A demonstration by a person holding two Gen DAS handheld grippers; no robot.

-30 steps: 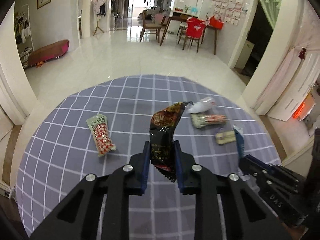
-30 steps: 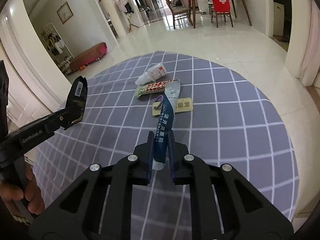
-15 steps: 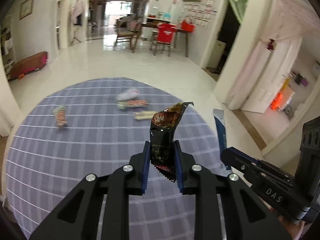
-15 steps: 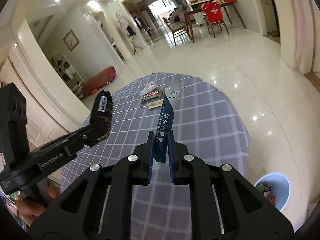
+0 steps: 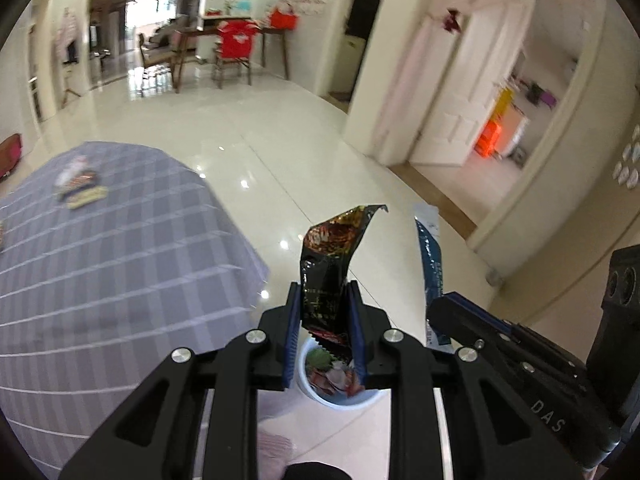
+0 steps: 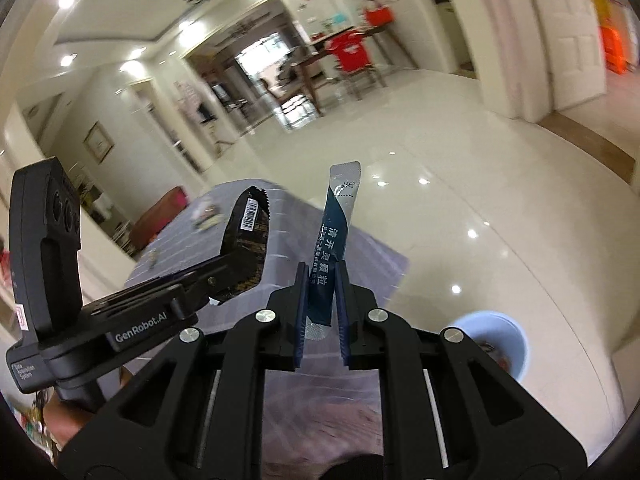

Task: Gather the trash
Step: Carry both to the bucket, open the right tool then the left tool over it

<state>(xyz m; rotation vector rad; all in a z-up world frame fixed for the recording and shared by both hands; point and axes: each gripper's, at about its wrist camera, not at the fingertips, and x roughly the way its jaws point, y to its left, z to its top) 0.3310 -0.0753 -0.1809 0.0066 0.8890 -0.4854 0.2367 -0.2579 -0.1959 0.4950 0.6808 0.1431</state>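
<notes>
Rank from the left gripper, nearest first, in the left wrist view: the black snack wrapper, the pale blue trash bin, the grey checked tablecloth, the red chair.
1. Black snack wrapper: clamped between the left gripper pads.
2. Pale blue trash bin: on the floor just below the fingers.
3. Grey checked tablecloth: to the left, its edge near the gripper.
4. Red chair: far across the room, upper left.
</notes>
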